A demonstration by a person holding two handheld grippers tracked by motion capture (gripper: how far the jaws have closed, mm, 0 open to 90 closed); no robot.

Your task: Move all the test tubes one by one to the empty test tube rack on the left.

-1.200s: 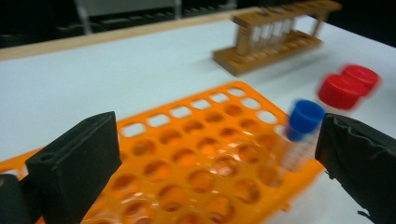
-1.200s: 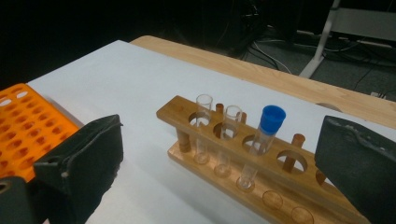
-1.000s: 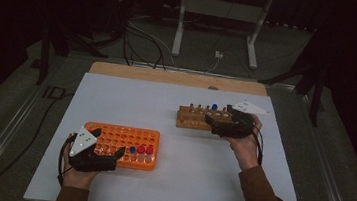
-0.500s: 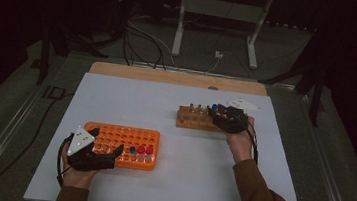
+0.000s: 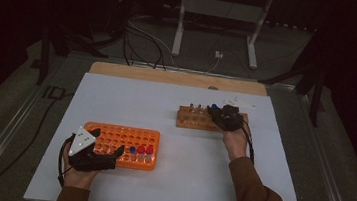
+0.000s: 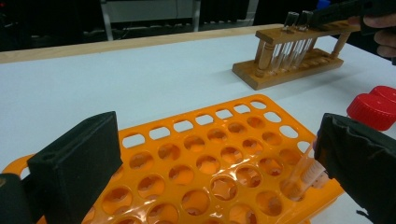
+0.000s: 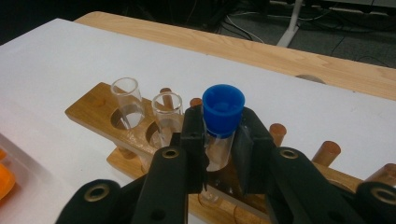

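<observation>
No writing readable — right tongs [image 7: 218,140], jaws just closed, grip the blue-capped tube [image 7: 222,126] in the wooden rack [image 7: 100,116]; left tongs [image 6: 219,163] gape over the orange rack [image 6: 201,158].

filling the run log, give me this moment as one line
right gripper: jaws just closed, shut on blue-capped tube in wooden rack | left gripper: open over orange rack

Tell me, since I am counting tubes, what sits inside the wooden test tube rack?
Wooden test tube rack: two open clear glass tubes, plus a blue-capped tube clamped by the right gripper. Its jaws cover the holes behind.
</observation>
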